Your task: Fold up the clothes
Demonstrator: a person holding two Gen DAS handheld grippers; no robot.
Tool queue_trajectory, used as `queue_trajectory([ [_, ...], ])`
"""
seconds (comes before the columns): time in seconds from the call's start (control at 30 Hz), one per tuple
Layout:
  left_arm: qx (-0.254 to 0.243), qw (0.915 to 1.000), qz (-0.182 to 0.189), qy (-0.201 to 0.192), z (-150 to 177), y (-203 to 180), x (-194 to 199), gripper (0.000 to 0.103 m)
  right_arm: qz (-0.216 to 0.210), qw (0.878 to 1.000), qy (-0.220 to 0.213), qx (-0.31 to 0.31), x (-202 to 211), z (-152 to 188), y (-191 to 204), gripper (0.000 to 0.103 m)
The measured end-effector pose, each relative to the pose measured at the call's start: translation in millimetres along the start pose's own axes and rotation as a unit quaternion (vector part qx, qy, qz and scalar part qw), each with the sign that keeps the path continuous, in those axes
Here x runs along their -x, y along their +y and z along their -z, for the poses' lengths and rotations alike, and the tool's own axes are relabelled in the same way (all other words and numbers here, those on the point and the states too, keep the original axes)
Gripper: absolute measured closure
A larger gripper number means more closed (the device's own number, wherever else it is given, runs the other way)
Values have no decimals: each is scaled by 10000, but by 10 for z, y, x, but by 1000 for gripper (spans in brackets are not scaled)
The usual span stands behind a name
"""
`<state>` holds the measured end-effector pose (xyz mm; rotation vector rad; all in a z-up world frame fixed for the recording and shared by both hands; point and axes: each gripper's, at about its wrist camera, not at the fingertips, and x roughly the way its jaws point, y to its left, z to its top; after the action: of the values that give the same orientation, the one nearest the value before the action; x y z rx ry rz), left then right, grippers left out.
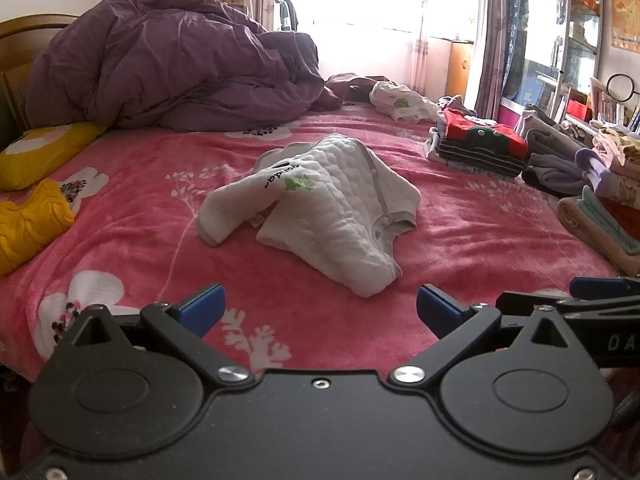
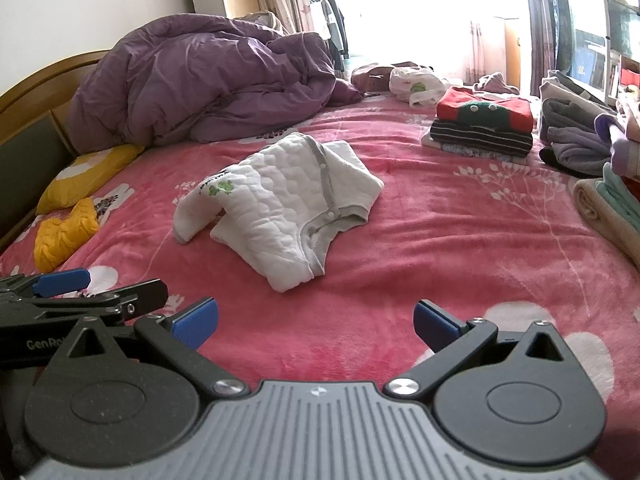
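Observation:
A white quilted baby garment (image 1: 320, 208) (image 2: 276, 204) with grey trim, snap buttons and a small green print lies partly folded in the middle of the pink floral blanket (image 1: 460, 240) (image 2: 440, 240). One sleeve is draped across its front. My left gripper (image 1: 320, 312) hovers open near the bed's front edge, short of the garment, with nothing between its blue pads. My right gripper (image 2: 316, 324) is also open and empty, just right of the left one. The left gripper's fingers (image 2: 60, 282) show at the left of the right wrist view.
A crumpled purple duvet (image 1: 168, 68) fills the back left. Yellow items (image 1: 32, 224) lie at the left edge. Folded stacks (image 1: 480, 144) (image 2: 484, 124) and towels (image 1: 600, 208) line the right side. More loose clothes (image 1: 400, 100) sit at the far end by the window.

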<state>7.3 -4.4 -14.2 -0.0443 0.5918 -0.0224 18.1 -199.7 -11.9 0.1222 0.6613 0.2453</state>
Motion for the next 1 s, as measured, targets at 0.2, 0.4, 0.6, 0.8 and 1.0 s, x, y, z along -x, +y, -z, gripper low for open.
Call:
queue_trajectory([
  [0.2, -40, 9999, -5, 129, 28, -29, -118, 0, -1, 10000, 69, -57, -94, 22, -70, 0],
  [0.4, -129, 9994, -56, 305, 75, -58, -293, 0, -73, 9998, 145, -123, -232, 53, -153, 0],
  [0.6, -279, 9984, -50, 482, 158, -96, -535, 0, -192, 9995, 148, -215, -420, 163, -290, 0],
  [0.8, -577, 9963, -85, 636, 285, -175, -807, 0, -332, 9982, 202, -456, -640, 326, -504, 0],
  [1.0, -910, 9943, -39, 559, 399, -271, -1049, 0, -248, 9975, 175, -633, -845, 443, -720, 0],
])
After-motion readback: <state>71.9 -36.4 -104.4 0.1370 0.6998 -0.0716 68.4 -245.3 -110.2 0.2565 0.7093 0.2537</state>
